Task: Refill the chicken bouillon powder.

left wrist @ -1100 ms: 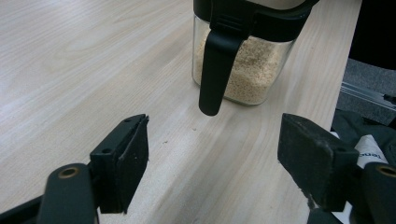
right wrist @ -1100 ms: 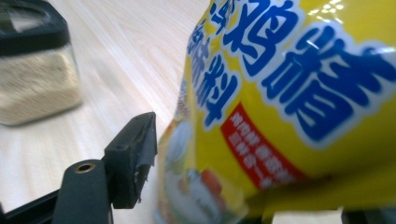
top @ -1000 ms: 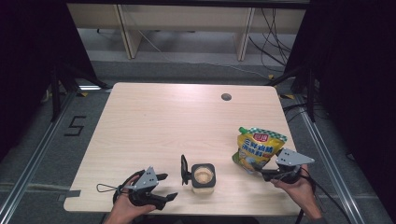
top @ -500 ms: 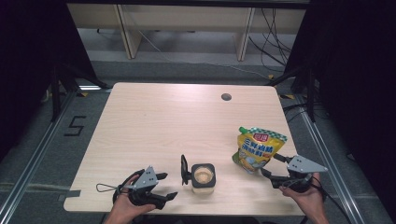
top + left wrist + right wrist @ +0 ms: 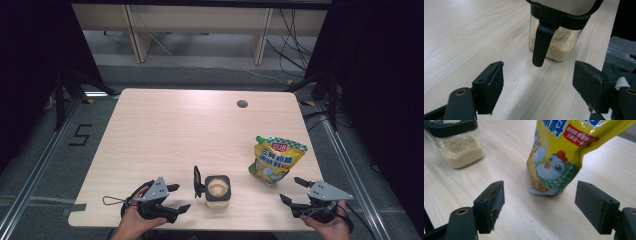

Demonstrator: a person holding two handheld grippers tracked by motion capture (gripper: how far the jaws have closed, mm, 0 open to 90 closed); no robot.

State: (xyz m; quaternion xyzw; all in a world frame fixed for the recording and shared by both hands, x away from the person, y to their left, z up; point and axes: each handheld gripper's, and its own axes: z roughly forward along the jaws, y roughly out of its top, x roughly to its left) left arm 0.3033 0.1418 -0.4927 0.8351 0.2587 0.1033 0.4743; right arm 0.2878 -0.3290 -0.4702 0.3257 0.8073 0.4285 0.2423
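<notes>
Standing upright on pale wood-grain bench (image 5: 165, 130): yellow seasoning pouch (image 5: 276, 160) w/ cartoon chicken print, glossy crinkled plastic, green spout cap at top left corner, near right front of bench. Seen close in right gripper view (image 5: 560, 157), base creased, resting on bench, slightly leaning.

Sitting left of pouch, well apart from it, near front edge: clear square jar (image 5: 218, 188) w/ black rim, part-filled w/ pale fine granules; black flip lid (image 5: 198, 182) hinged open, standing up on jar's left side. In left gripper view, jar (image 5: 557, 42) w/ black tab hanging down over glass front; smooth glass, matte plastic.

Right tongs (image 5: 296, 191) held low at front right corner, just in front of pouch, pointing at it; black jaws spread wide, having just been opening, nothing between pads; pouch ahead of jaws, not touched. Bare bench between jaws & pouch base, nothing in the way. Grey three-cornered plate on top.

Left tongs (image 5: 179, 197) low at front left, pointing right toward jar; jaws spread, nothing pinched; open lid nearest, between tongs & jar body. Wire loop trailing at rear.

Around: round grommet hole (image 5: 242, 104) at far side of bench, grey floor w/ taped "5" (image 5: 80, 135) at left, metal rails either side, cables & white desk legs behind, dark curtains both sides.
</notes>
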